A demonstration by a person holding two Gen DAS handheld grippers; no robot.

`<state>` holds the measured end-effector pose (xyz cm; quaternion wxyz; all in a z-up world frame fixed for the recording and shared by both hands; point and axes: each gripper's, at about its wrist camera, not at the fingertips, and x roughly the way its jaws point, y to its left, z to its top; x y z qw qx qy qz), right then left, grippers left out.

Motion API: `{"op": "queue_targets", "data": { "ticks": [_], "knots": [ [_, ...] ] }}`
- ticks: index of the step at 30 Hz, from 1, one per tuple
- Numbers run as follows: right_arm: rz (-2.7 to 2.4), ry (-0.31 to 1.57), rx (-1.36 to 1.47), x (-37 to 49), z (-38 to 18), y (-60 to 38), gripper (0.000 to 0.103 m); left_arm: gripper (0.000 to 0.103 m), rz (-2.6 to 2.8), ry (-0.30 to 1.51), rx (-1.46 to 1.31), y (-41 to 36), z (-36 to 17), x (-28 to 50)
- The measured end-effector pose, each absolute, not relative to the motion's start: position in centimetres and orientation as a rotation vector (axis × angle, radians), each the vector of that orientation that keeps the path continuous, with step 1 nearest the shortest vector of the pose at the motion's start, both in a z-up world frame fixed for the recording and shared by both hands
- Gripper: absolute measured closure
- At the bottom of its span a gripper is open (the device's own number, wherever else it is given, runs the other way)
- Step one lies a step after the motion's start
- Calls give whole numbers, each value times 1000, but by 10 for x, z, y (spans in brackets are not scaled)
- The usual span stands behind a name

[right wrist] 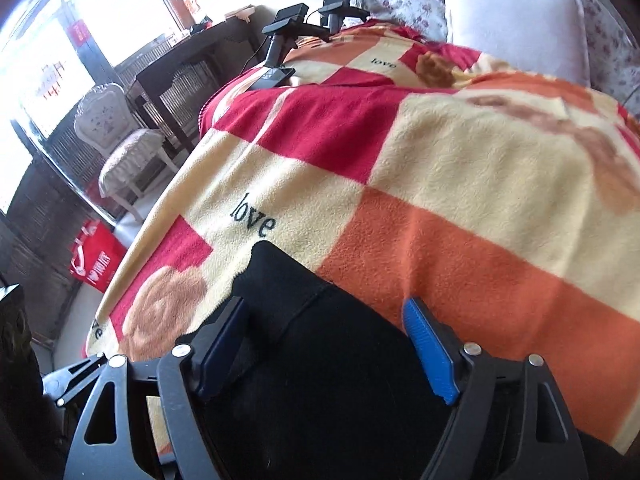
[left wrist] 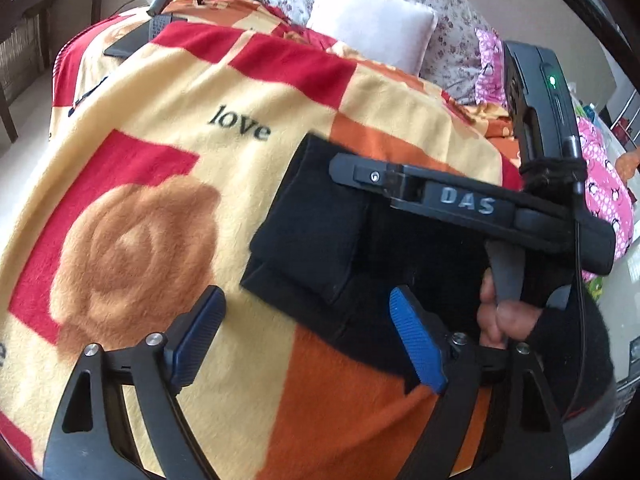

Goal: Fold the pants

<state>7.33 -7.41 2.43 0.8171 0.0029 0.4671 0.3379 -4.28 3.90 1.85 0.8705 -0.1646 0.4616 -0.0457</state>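
Note:
The black pants (left wrist: 316, 240) lie folded into a compact bundle on a checked red, yellow and orange blanket (left wrist: 160, 128). My left gripper (left wrist: 308, 320) is open and empty, hovering just in front of the bundle's near edge. The right gripper's body shows in the left wrist view (left wrist: 472, 204), above the bundle's right side. In the right wrist view the pants (right wrist: 332, 360) fill the space between the open fingers of my right gripper (right wrist: 324, 328), which hold nothing.
A white pillow (left wrist: 372, 28) and floral bedding (left wrist: 460, 40) lie at the bed's far end. A black camera stand (right wrist: 296, 28) sits on the far blanket edge. A white chair (right wrist: 120, 148), dark table (right wrist: 192, 64) and red bag (right wrist: 96, 260) stand left of the bed.

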Motion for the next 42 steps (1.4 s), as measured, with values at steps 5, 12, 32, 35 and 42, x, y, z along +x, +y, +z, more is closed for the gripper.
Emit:
{"op": "queue_targets", "data": {
  "ticks": [5, 12, 32, 35, 42],
  "knots": [
    [760, 985, 118, 72, 30, -90, 76, 74, -166, 908, -412, 39, 30, -39],
    [746, 796, 300, 34, 98, -178, 86, 86, -494, 719, -341, -20, 101, -66],
    [464, 798, 545, -12, 52, -298, 19, 92, -564, 808, -138, -83, 76, -84],
    [420, 760, 541, -12, 61, -313, 17, 75, -495, 780, -105, -70, 77, -80],
    [447, 865, 551, 4, 44, -309, 13, 62, -454, 796, -163, -62, 60, -74]
  ]
}}
